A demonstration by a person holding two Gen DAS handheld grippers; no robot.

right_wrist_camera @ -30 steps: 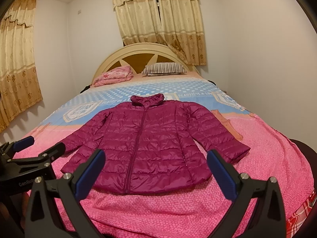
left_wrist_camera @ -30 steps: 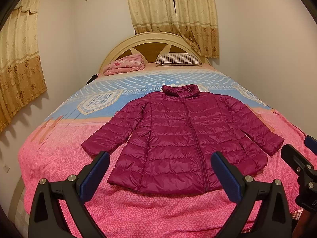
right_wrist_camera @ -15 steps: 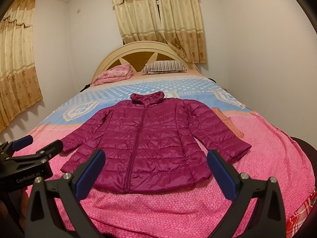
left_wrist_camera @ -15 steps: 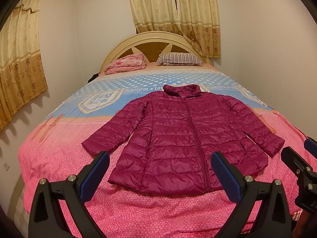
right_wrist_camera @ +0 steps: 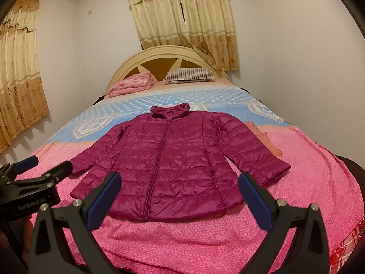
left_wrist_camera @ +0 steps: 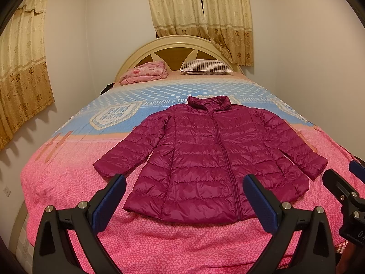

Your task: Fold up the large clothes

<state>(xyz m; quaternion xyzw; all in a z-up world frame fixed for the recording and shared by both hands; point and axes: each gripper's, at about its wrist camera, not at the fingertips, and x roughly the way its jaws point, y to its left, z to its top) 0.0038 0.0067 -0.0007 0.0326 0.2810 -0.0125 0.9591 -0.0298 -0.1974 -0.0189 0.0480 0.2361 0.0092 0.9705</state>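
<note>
Jacket (left_wrist_camera: 205, 159) in both views; "GenRobot.AI" lettering on left gripper (right_wrist_camera: 48, 166) only from right wrist.

The quilted jacket (left_wrist_camera: 205, 164) is deep magenta. The bedspread (left_wrist_camera: 68, 182) is speckled pink near the foot and blue with white dots farther up. One pillow (left_wrist_camera: 206, 66) is striped brown and white. The curtains (left_wrist_camera: 200, 18) are cream and gold, flowered.
</note>
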